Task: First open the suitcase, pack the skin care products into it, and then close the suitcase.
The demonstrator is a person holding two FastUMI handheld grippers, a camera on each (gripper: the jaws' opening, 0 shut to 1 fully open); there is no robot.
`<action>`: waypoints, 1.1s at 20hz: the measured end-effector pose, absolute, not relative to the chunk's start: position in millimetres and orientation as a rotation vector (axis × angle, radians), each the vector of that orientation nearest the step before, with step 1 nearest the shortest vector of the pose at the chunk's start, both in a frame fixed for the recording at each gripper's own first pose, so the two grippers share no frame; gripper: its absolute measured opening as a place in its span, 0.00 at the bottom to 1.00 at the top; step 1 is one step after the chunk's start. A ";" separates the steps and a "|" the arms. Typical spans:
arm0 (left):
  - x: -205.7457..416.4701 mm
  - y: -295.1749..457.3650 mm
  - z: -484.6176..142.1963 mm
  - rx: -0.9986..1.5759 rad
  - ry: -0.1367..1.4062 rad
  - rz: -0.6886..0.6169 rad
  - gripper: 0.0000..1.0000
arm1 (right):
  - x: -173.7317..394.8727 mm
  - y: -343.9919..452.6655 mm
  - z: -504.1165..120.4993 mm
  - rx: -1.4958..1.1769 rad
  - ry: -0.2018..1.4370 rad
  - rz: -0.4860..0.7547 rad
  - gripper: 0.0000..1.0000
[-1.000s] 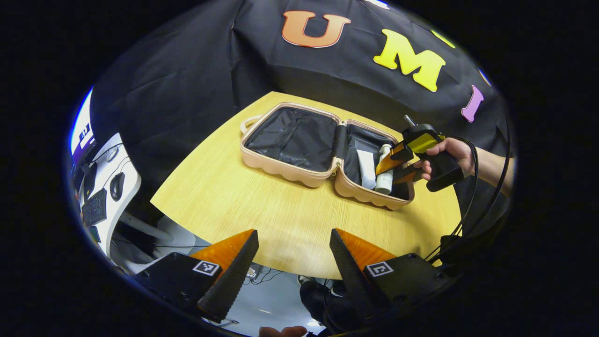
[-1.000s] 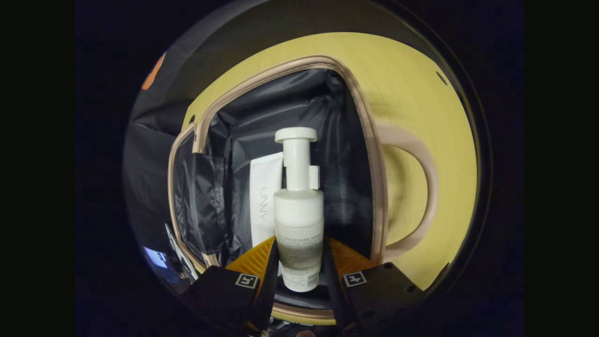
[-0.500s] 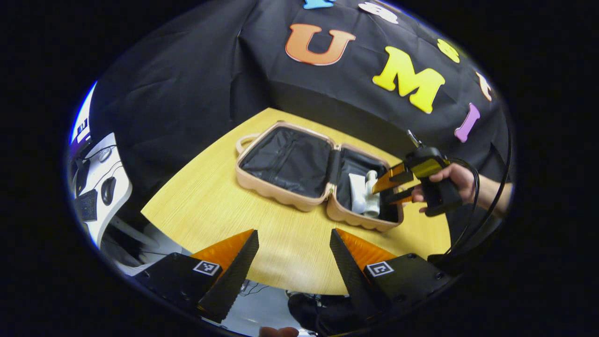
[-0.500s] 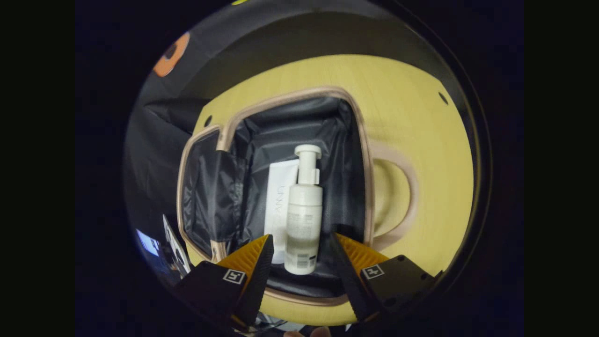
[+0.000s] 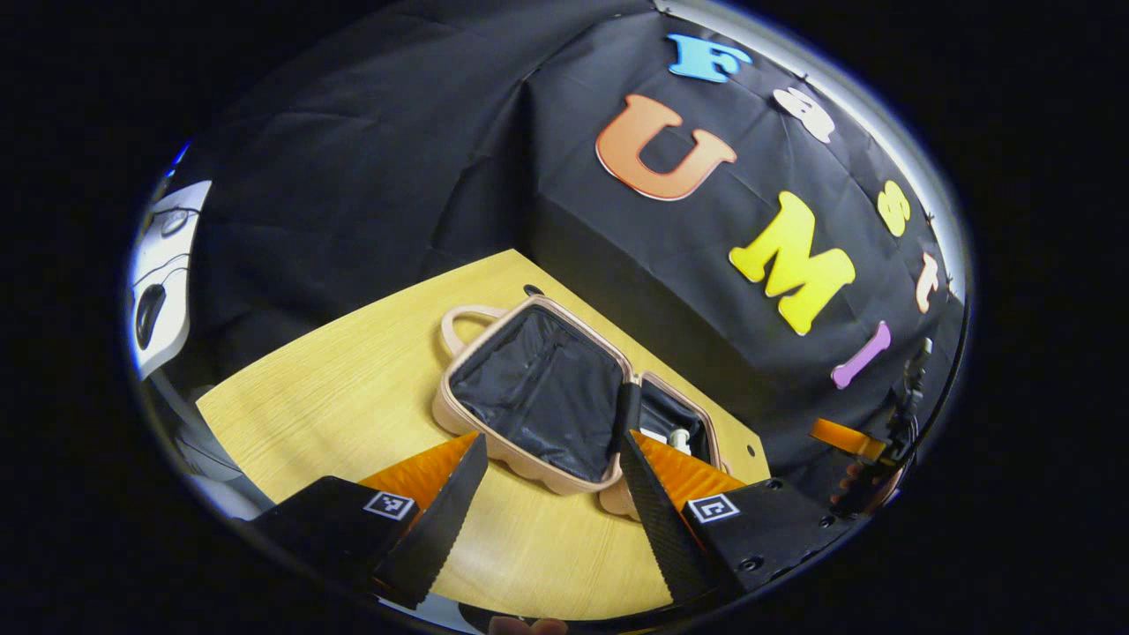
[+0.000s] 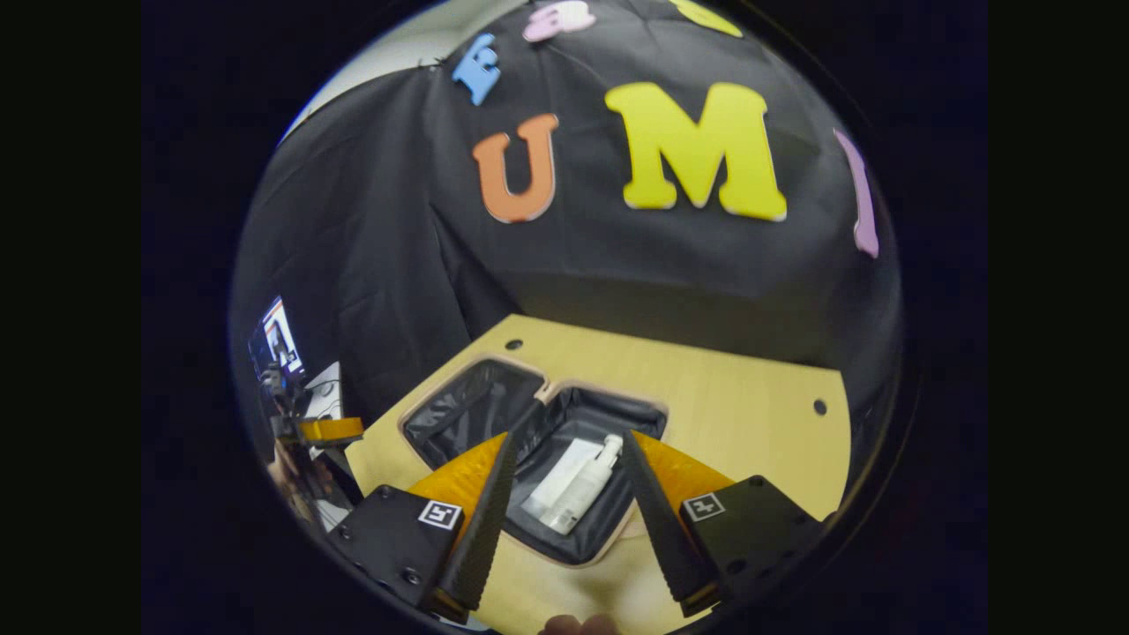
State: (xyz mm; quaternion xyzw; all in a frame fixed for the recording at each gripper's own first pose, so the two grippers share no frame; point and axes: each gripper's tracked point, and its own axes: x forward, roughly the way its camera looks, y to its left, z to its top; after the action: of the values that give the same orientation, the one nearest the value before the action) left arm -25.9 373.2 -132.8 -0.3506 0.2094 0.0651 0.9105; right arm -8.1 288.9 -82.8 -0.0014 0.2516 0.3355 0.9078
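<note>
The beige suitcase point(image 5: 494, 447) lies open on the yellow table point(image 5: 353, 388), both black-lined halves facing up. In the right gripper view the suitcase point(image 6: 459, 414) holds a white pump bottle point(image 6: 589, 483) and a white tube point(image 6: 556, 481), lying side by side in its right half. The top of the pump bottle point(image 5: 679, 437) peeks out in the left gripper view. My left gripper point(image 5: 551, 459) is open, above the near table edge in front of the suitcase. My right gripper point(image 6: 569, 450) is open and raised above and behind the suitcase, holding nothing.
A white desk point(image 5: 163, 291) with a mouse stands off to the left of the table. A lit screen point(image 6: 280, 335) shows past the table's left side. The other gripper point(image 6: 331, 429) is at the left edge. The table point(image 6: 750, 397) has small holes near its far corners.
My right gripper opened, let go of the pump bottle in the suitcase and pulled back and up. The left gripper tilted up and moved closer to the suitcase.
</note>
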 end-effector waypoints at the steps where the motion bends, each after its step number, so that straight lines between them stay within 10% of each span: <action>1: -18.3 378.2 -132.7 -0.750 0.411 0.096 0.96 | -16.7 284.0 -72.7 0.004 0.500 0.706 0.73; 15: 98.8 496.0 -231.3 -1.186 0.387 0.084 0.98 | -36.2 232.0 -68.8 -0.136 0.501 0.641 0.73; 17: 114.3 496.2 -243.1 -1.214 0.398 0.088 0.76 | -34.8 229.4 -72.2 -0.144 0.508 0.628 0.73; 18: 120.4 499.1 -250.3 -1.207 0.401 0.104 0.48 | -34.0 227.7 -74.7 -0.141 0.516 0.619 0.73; 22: 147.7 495.5 -253.3 -1.283 0.408 0.097 0.25 | -34.9 218.2 -82.8 -0.135 0.538 0.582 0.73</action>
State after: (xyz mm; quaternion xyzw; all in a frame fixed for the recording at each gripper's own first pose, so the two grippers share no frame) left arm 147.7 495.5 -253.3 -0.5938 0.1890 0.0447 0.7808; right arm -34.9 218.2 -82.8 -0.0658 0.2618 0.2834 0.9202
